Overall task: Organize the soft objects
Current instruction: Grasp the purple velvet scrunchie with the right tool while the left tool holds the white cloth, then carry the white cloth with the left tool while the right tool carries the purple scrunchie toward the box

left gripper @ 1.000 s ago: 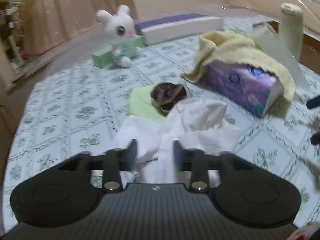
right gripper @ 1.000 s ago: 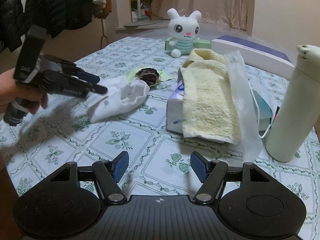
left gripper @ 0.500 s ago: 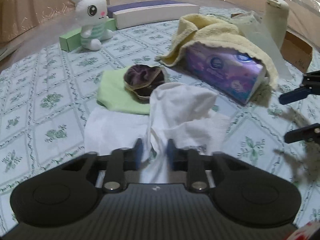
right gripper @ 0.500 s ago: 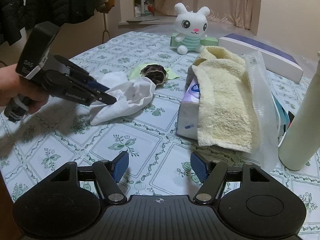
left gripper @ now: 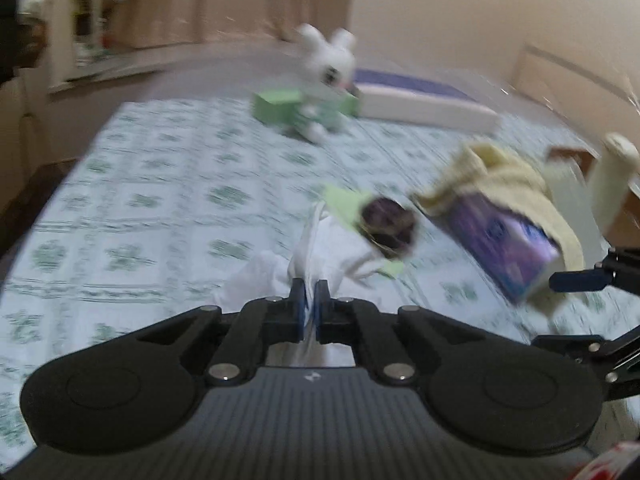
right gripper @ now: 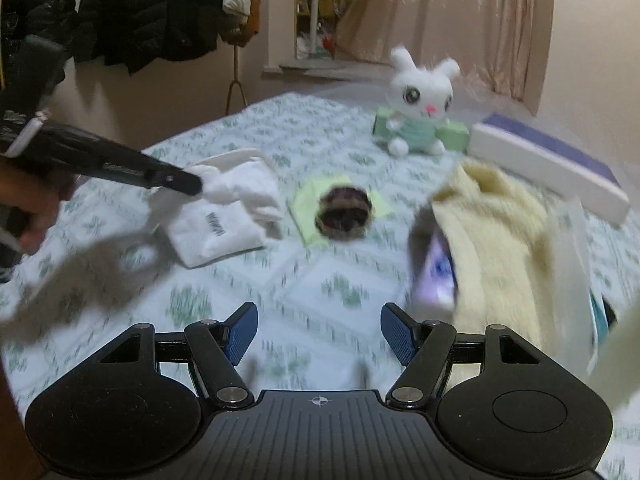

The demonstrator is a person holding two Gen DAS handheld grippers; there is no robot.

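Observation:
My left gripper [left gripper: 309,286] is shut on a white cloth [left gripper: 320,252], a pinched fold of it standing up between the pads. In the right wrist view the same left gripper [right gripper: 196,186] lifts the white cloth [right gripper: 224,220] off the table on the left. A dark scrunchie [right gripper: 344,212] lies on a light green cloth [right gripper: 306,204] mid-table. A yellow towel [right gripper: 504,232] drapes over a purple tissue box [right gripper: 436,268] at the right. My right gripper [right gripper: 318,330] is open above the bare tablecloth, nothing between its fingers.
A white plush rabbit [right gripper: 422,108] sits against a green box [right gripper: 452,134] at the far side, next to a long white and purple box [right gripper: 548,160]. A cream bottle [left gripper: 610,176] stands at the right. Coats hang behind the table's far left edge. A hand [right gripper: 28,204] holds the left gripper.
My left gripper closed fully on the white cloth and pulled it up and to the left, away from the scrunchie. My right gripper moved forward over the table, still open.

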